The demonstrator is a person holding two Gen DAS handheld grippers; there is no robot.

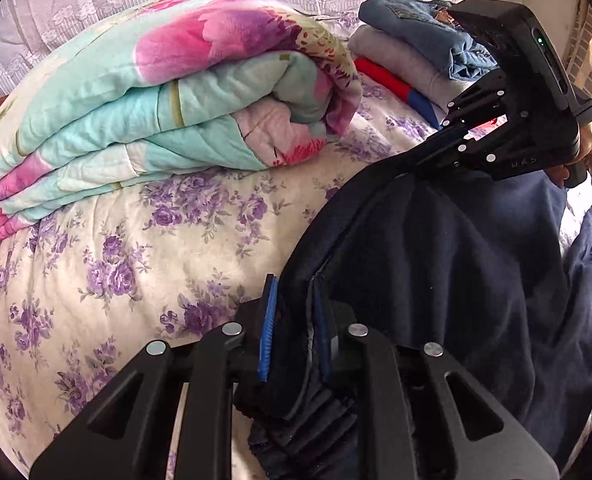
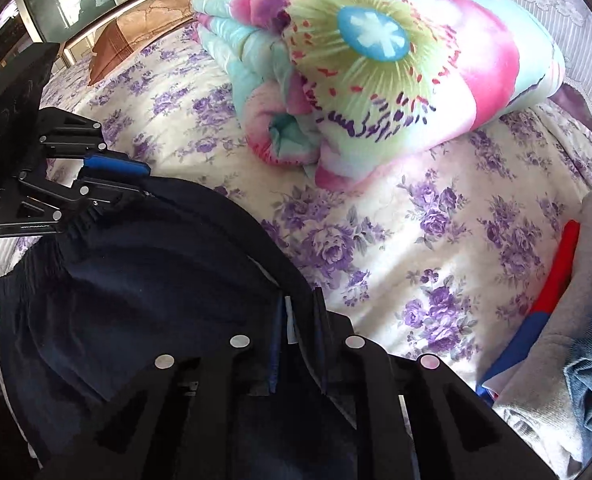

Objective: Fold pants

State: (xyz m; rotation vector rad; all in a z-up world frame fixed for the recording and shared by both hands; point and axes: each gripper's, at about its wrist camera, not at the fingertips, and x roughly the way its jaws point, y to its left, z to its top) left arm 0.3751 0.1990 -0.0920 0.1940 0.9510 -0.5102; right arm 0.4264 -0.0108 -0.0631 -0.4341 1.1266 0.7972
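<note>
The dark navy pants (image 1: pixel 447 264) hang stretched between my two grippers above the flowered bed. My left gripper (image 1: pixel 294 320) is shut on one end of the waistband, its blue pads pinching the gathered cloth. My right gripper (image 1: pixel 427 156) is shut on the other end, at the upper right of the left wrist view. In the right wrist view the pants (image 2: pixel 136 280) fill the lower left, the right gripper (image 2: pixel 299 320) is shut on the cloth, and the left gripper (image 2: pixel 136 178) grips the far end.
A folded floral quilt (image 1: pixel 168 92) lies on the bedsheet (image 1: pixel 108 272) behind the pants. A stack of folded clothes (image 1: pixel 407 48) with jeans on top sits to the right. A brown pillow (image 2: pixel 124 36) lies at the far end of the bed.
</note>
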